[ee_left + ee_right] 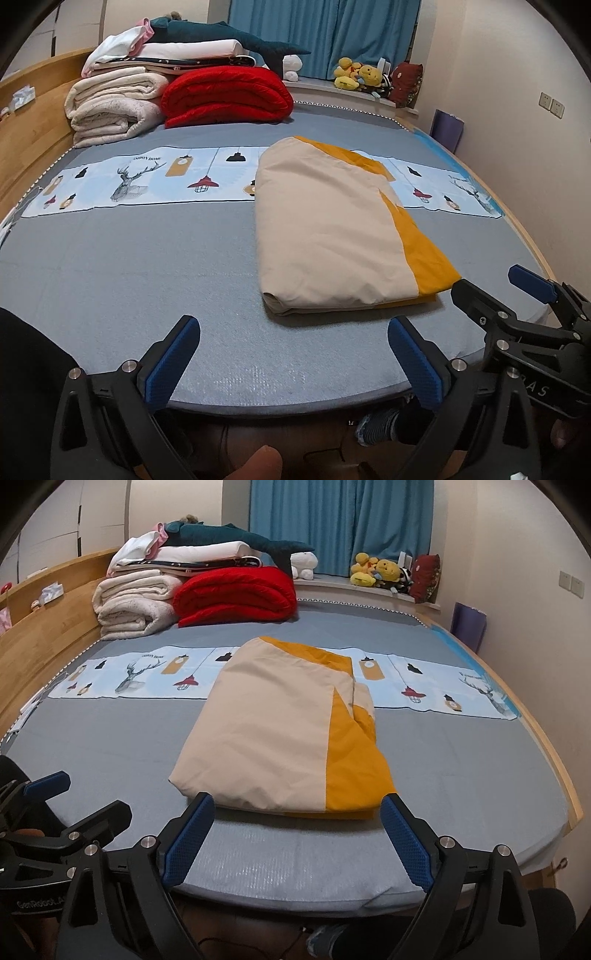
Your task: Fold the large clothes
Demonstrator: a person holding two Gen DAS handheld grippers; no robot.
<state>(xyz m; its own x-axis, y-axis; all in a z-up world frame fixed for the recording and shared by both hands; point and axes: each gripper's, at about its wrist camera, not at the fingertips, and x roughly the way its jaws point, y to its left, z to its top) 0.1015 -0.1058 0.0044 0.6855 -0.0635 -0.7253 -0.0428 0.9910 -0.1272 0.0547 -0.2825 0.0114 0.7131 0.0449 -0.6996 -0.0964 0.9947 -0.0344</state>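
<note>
The left gripper (293, 363) hangs over the near edge of the bed with its blue-padded fingers (171, 363) spread wide and nothing between them but bare mattress. The right gripper (297, 843) sits just to its right, jaws equally wide apart and empty, its fingertips close to the near edge of the cloth without touching it. Each gripper shows at the side of the other's view.

Just beyond the right gripper lies the folded beige-and-mustard duvet cover (273, 734), a thick, flat bundle on the grey mattress (110, 753), beige on top and to the left, mustard along its right side. Its far end overlaps a pale blue printed strip (147, 181) with deer and lanterns that runs across the bed.

At the far left, against the wooden headboard (33, 133), are a rolled red blanket (227, 98) and a stack of cream blankets (114, 107). Plush toys (376, 570) sit on the far sill under blue curtains (340, 520).
</note>
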